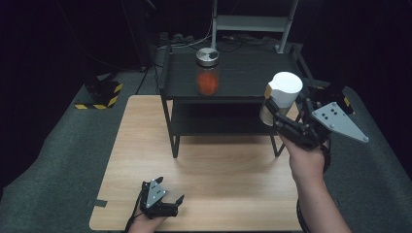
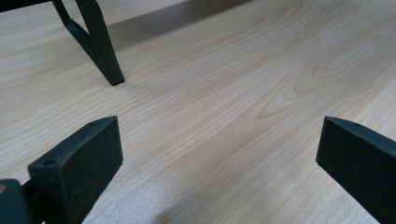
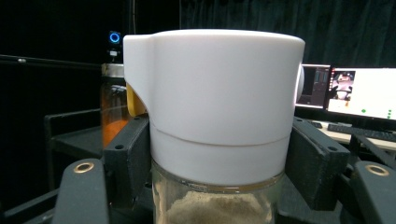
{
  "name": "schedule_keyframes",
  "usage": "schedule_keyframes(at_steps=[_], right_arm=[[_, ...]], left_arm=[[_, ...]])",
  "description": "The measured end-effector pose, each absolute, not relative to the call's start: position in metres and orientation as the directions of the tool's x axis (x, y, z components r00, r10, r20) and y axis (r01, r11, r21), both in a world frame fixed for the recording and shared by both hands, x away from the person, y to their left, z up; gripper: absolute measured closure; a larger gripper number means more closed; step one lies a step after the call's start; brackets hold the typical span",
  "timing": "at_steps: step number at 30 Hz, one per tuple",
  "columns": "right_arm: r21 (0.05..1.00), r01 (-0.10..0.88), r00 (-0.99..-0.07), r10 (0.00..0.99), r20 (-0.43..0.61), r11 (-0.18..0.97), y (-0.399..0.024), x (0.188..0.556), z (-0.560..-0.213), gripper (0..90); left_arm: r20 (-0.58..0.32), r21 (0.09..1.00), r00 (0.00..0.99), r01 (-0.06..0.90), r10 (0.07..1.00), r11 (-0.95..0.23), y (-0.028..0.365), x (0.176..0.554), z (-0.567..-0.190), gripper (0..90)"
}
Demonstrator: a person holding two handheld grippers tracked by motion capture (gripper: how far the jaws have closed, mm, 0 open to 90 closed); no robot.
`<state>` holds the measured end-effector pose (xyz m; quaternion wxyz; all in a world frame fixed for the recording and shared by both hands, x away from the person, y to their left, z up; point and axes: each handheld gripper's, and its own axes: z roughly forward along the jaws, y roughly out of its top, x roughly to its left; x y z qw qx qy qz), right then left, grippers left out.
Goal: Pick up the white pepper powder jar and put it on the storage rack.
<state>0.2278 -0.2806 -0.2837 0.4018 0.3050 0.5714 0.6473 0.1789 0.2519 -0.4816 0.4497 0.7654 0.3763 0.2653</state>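
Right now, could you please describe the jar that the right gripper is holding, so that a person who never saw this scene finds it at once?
Look at the black shelf rack on the wooden table, then to its right end. There the right gripper holds a glass jar in the air. Unlike the steel-lidded jar of orange contents on the top shelf, it has a tall white cap and pale beige powder inside.

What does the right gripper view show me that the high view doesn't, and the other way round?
Right gripper view: beige powder inside the white-lidded jar, the fingers pressed on it just below the lid, and lit monitors behind.

High view: the wooden table, the whole black shelf, and the left gripper resting open near the table's front edge.

Both: the white-lidded jar in the right gripper, and the jar of orange contents on the shelf.
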Motion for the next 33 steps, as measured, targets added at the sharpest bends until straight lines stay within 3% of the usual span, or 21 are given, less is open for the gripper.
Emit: schedule_keyframes(at_steps=[14, 33], right_arm=[[0.983, -0.185, -0.447, 0.891, -0.076, -0.009, -0.267, 0.249, -0.260, 30.0], [0.984, -0.170, -0.427, 0.904, -0.018, -0.060, -0.254, 0.287, -0.256, 29.9]], left_arm=[[0.061, 0.893, 0.572, 0.335, 0.818, -0.302, 0.253, 0.178, -0.483, 0.6], [0.051, 0.896, 0.572, 0.335, 0.818, -0.290, 0.255, 0.178, -0.484, 0.6]])
